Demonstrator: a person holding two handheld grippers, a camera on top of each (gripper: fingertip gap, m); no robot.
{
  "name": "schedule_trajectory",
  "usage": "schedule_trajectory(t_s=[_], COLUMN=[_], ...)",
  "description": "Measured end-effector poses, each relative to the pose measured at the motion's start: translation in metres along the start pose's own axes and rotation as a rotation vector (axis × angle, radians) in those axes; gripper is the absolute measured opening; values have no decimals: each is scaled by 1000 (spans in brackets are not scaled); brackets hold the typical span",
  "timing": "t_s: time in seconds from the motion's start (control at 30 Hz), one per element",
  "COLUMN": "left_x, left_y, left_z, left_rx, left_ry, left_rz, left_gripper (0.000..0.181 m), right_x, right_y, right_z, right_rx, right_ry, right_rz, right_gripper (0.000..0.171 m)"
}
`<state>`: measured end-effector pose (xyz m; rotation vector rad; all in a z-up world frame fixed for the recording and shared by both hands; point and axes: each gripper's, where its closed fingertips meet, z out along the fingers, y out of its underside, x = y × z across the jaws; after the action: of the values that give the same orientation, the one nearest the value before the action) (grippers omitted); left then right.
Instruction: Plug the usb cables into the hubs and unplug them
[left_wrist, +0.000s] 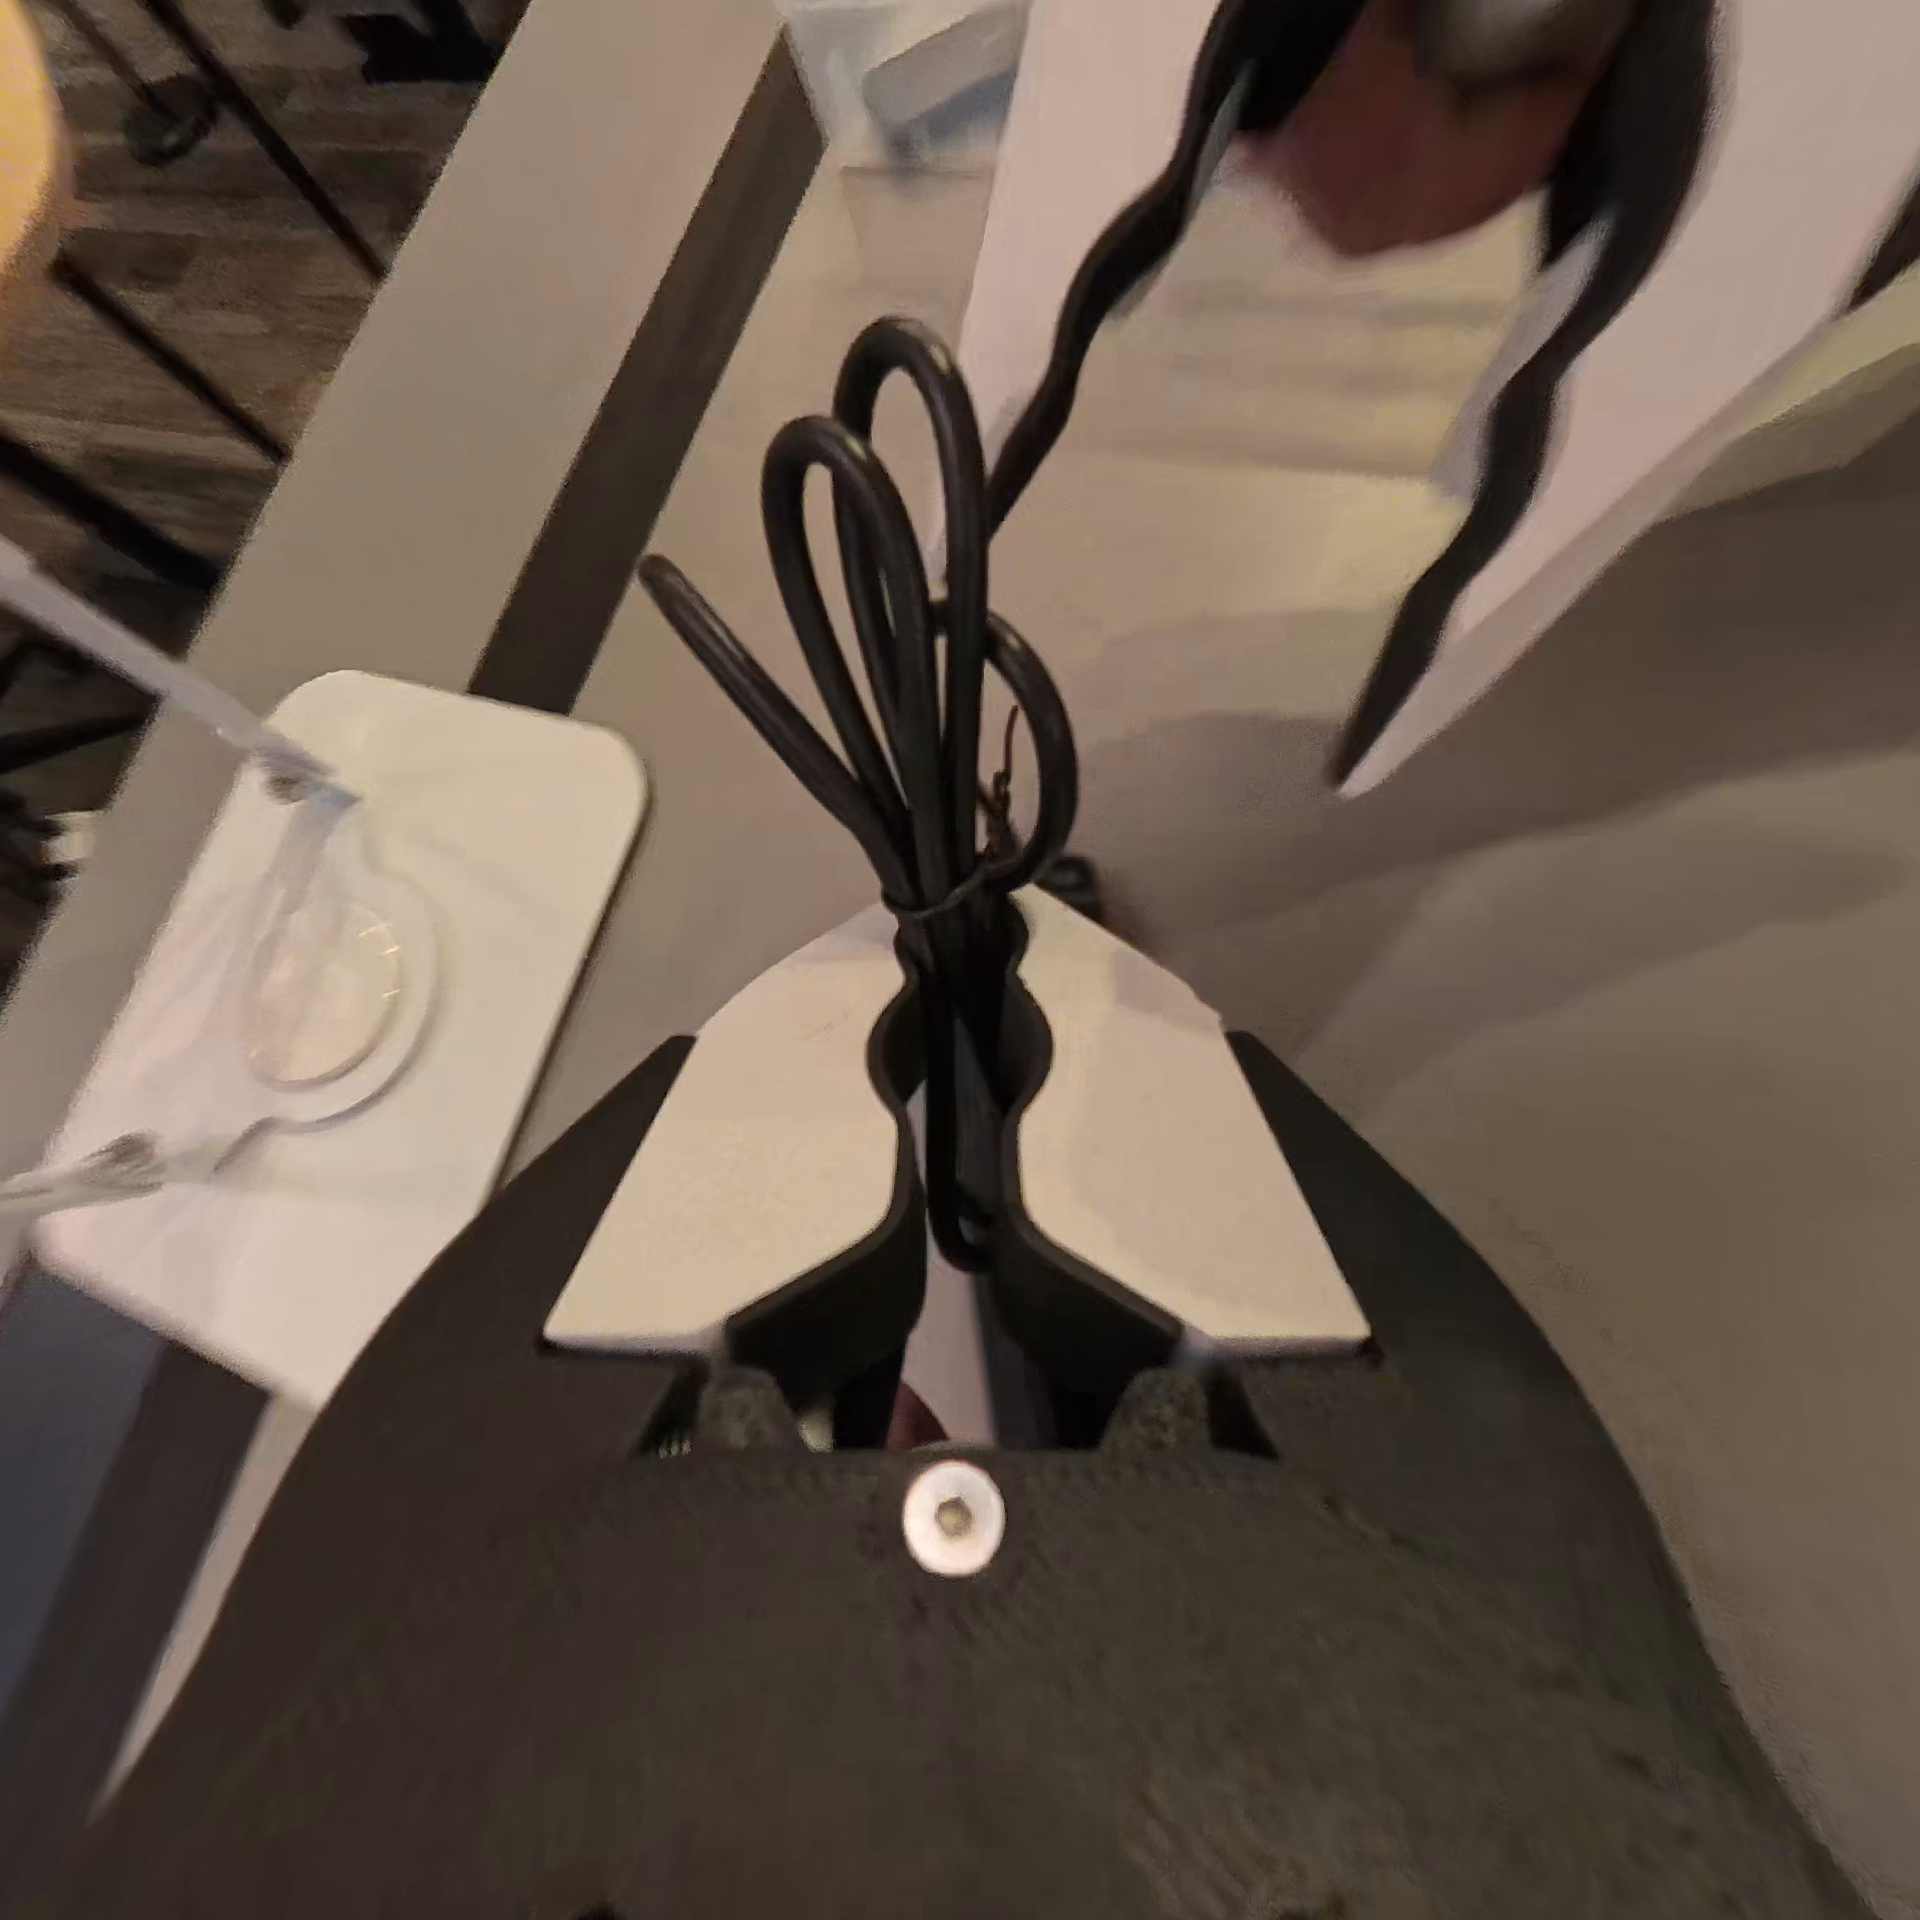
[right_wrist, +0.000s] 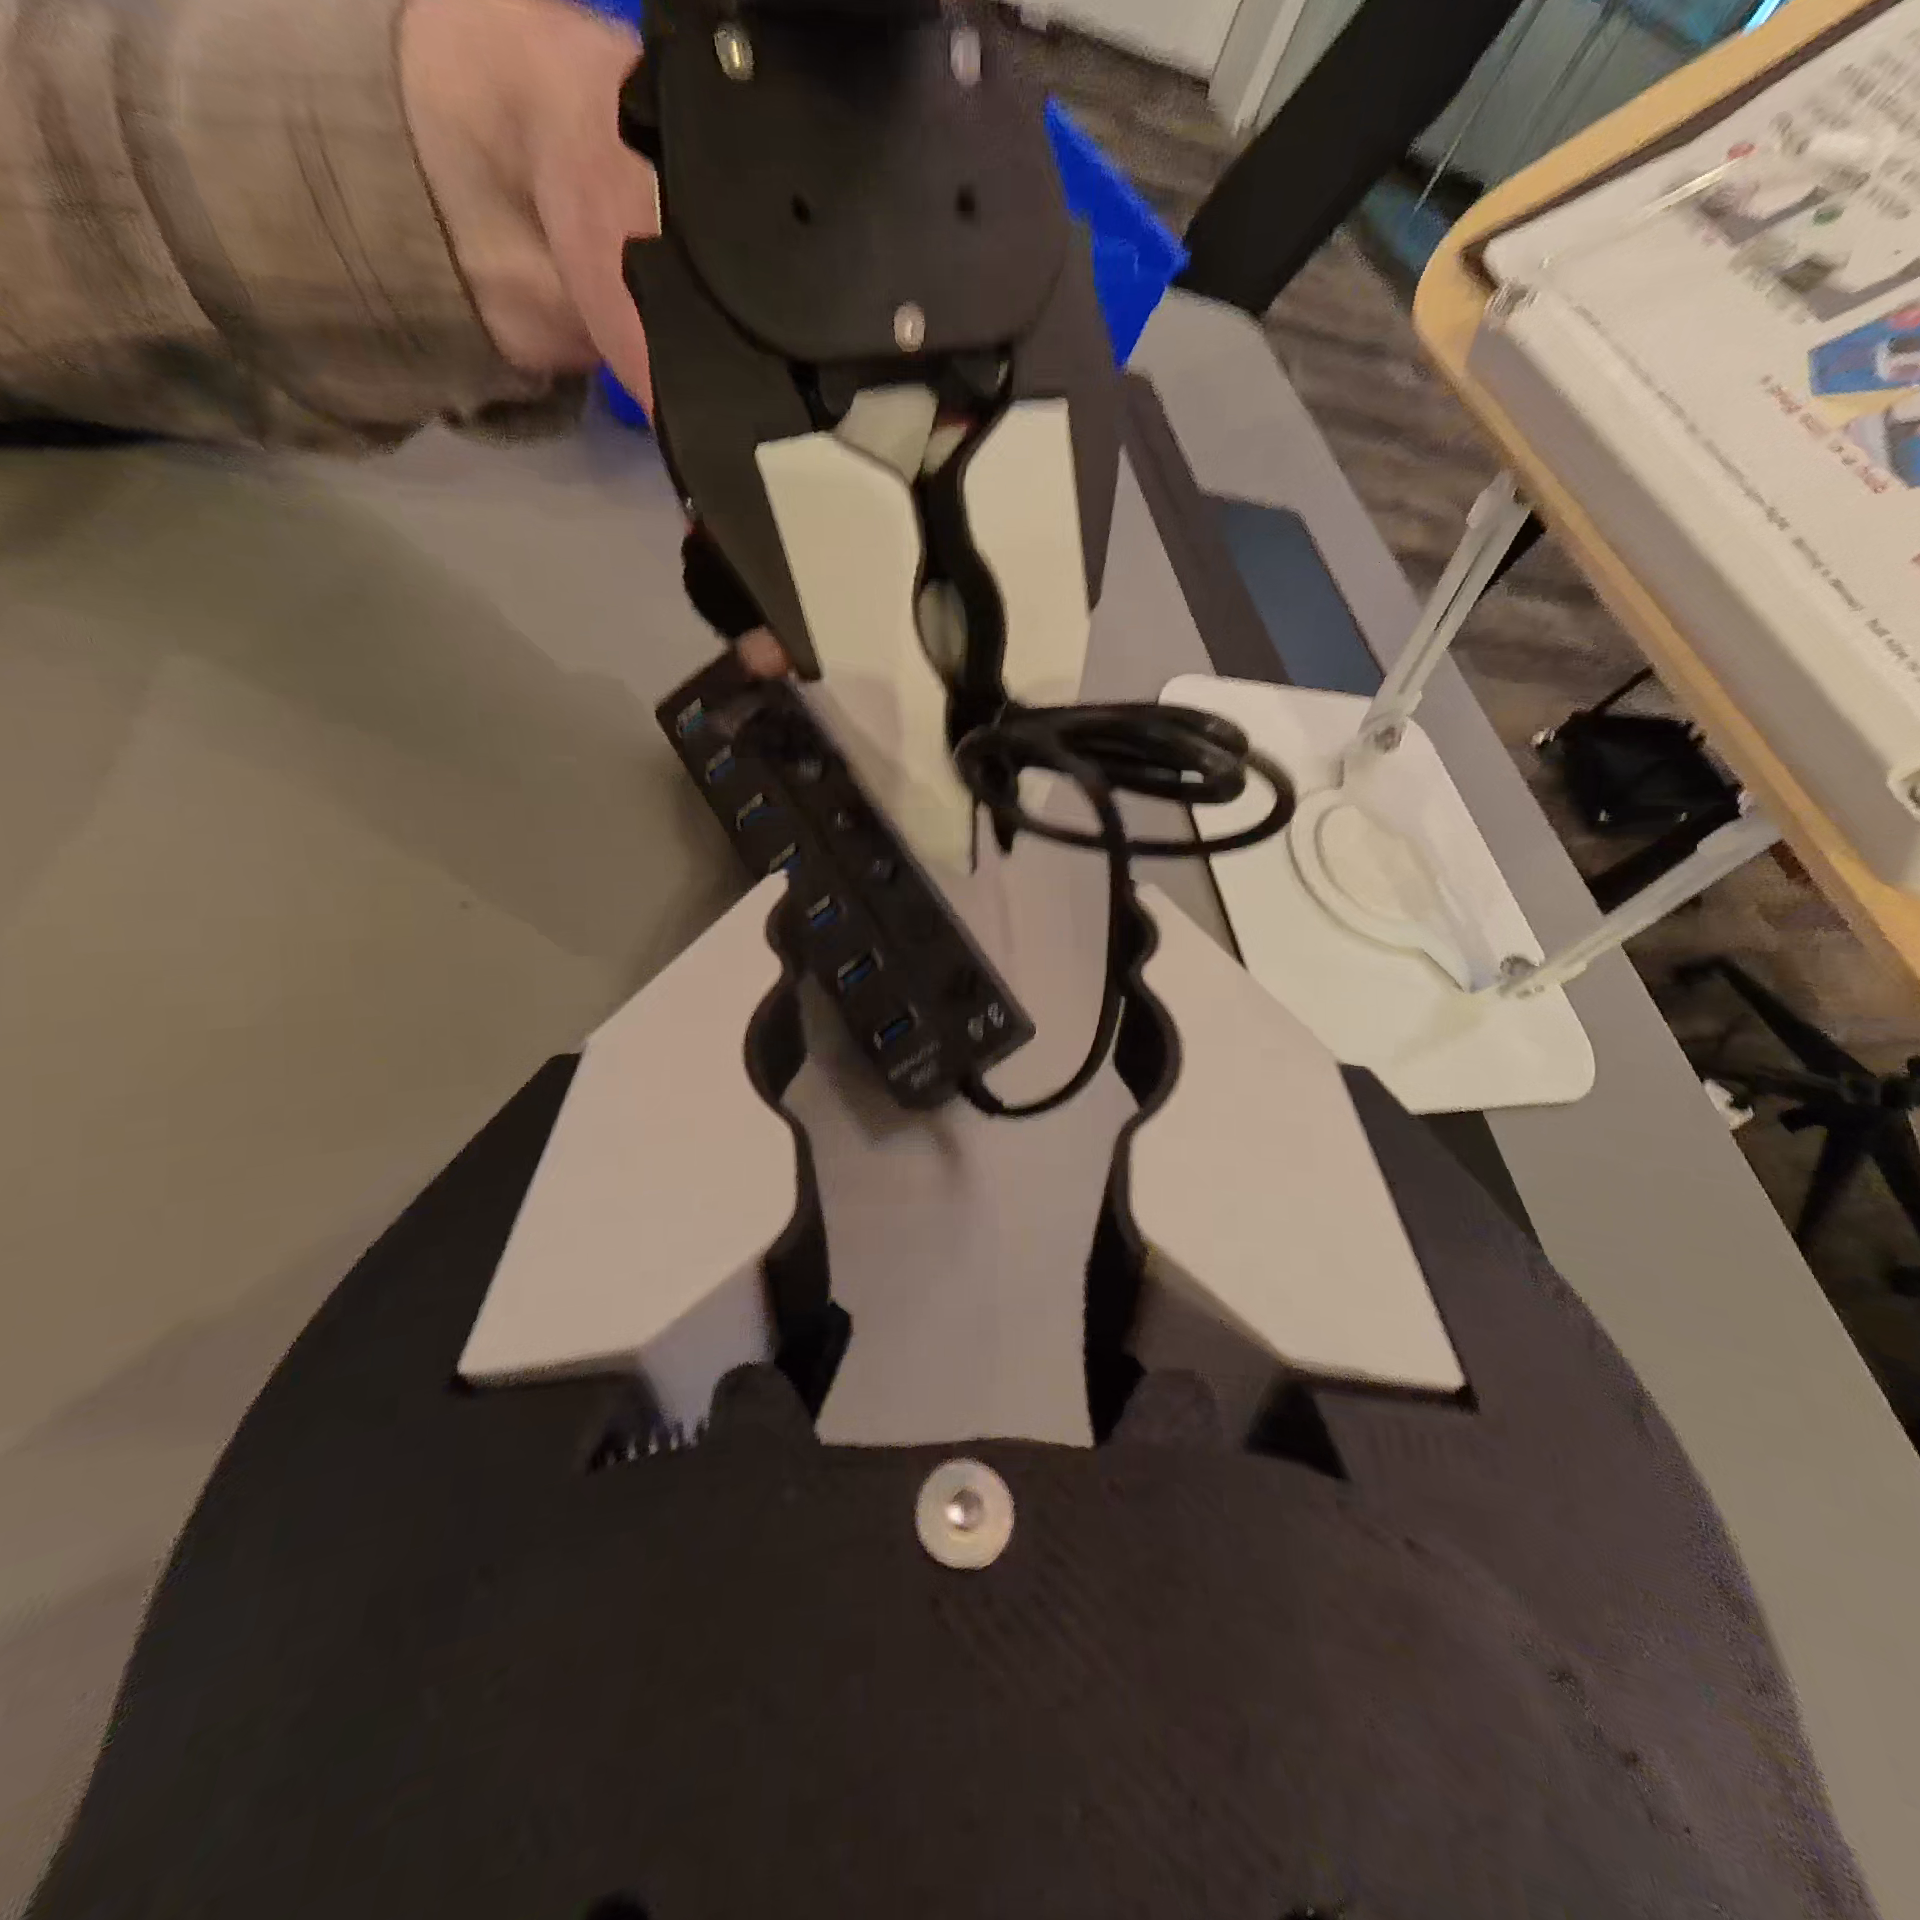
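Note:
A black USB hub with a row of blue ports lies on the grey table. Its black cable is tied in a bundle. My left gripper is shut on this cable bundle, whose loops stick out past the fingertips. In the right wrist view the left gripper comes down from above, just beside the hub. My right gripper is open and empty, with the near end of the hub between its fingers. It also shows open at the top of the left wrist view.
A white stand base with a clear acrylic holder sits near the table's right edge, also in the left wrist view. It carries a board with a printed sheet. A blue bin and a person's hand are behind. Some 5 centimeters of space lies between my two pairs of fingers.

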<state>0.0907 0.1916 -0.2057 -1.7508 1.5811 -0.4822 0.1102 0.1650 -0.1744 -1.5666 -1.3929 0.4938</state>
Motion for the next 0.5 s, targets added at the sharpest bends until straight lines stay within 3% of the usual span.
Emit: schedule_trajectory(t_s=[0.1,0.27,0.43,0.5], left_x=[-3,-1,7,4], left_y=[6,14,2,-3], left_z=[0,4,5,2], left_rx=[-56,-175,-234,-257], left_ry=[-39,-140,-285,-358], left_rz=[40,251,596,680], left_gripper=[9,9,9,9], right_x=[4,3,-12,-10], right_y=[9,-18,-32,-22], right_z=[-10,-17,-12,-12], right_rx=[-115,-110,39,18], right_ry=[48,159,6,-26], right_rz=[-109,-315,-94,-21], right_gripper=[59,62,58,57])
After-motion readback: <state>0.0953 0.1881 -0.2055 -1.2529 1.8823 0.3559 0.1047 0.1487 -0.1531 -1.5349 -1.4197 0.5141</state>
